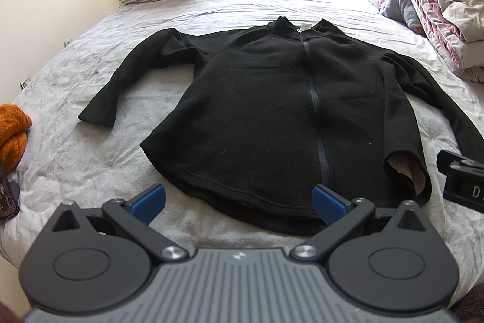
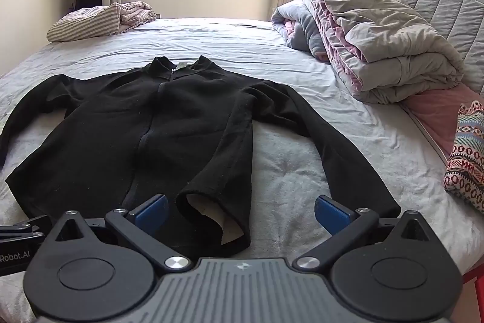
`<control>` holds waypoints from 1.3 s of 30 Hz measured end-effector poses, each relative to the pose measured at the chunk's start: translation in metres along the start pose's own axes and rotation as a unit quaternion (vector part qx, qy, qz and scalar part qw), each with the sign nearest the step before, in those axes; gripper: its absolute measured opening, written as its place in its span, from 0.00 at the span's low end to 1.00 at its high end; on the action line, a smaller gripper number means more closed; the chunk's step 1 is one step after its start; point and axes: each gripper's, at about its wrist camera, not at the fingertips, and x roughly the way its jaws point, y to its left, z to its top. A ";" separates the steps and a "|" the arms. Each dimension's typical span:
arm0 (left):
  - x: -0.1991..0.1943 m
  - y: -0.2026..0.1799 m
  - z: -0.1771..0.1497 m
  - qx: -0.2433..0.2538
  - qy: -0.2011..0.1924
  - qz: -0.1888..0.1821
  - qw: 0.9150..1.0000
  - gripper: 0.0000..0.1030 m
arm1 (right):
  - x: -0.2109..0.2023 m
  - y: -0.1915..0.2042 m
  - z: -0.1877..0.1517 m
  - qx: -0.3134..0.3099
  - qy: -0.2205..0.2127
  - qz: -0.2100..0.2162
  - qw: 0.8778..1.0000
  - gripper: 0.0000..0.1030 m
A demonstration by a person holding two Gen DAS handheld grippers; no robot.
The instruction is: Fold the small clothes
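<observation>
Black fleece jacket (image 1: 272,111): we see it spread flat, front up, on the bed (image 1: 75,99), zip closed, collar towards the window, hem nearest us.
Sleeves: we see both lying out to the sides; the right one curves back so its cuff (image 2: 211,211) rests beside the hem, pale lining showing.
Left gripper (image 1: 239,202): we hold it above the hem, tilted down; jaws released and spread wide, grasping nothing.
Right gripper (image 2: 242,211): we hold it over the right cuff; jaws wide apart, empty, not pressing the cloth.
Bedding: we see a folded quilt pile (image 2: 378,50) on the right and a striped blanket (image 2: 90,23) at the far side.
Orange knit (image 1: 12,135): lies at the bed's left edge.
</observation>
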 end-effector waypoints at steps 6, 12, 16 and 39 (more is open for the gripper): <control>0.001 -0.003 0.000 0.004 0.000 0.002 1.000 0.99 | 0.000 0.001 0.000 0.000 0.002 0.000 1.000 1.00; 0.002 -0.003 0.000 0.005 0.000 0.002 1.000 0.99 | 0.001 0.002 0.000 -0.001 0.002 0.001 1.000 1.00; 0.002 -0.003 0.000 0.004 -0.001 0.002 1.000 0.99 | 0.001 0.002 0.000 -0.001 0.002 0.000 1.000 1.00; 0.015 -0.002 0.001 0.005 0.006 0.005 1.000 0.99 | 0.010 0.008 0.000 -0.007 0.009 -0.003 1.000 1.00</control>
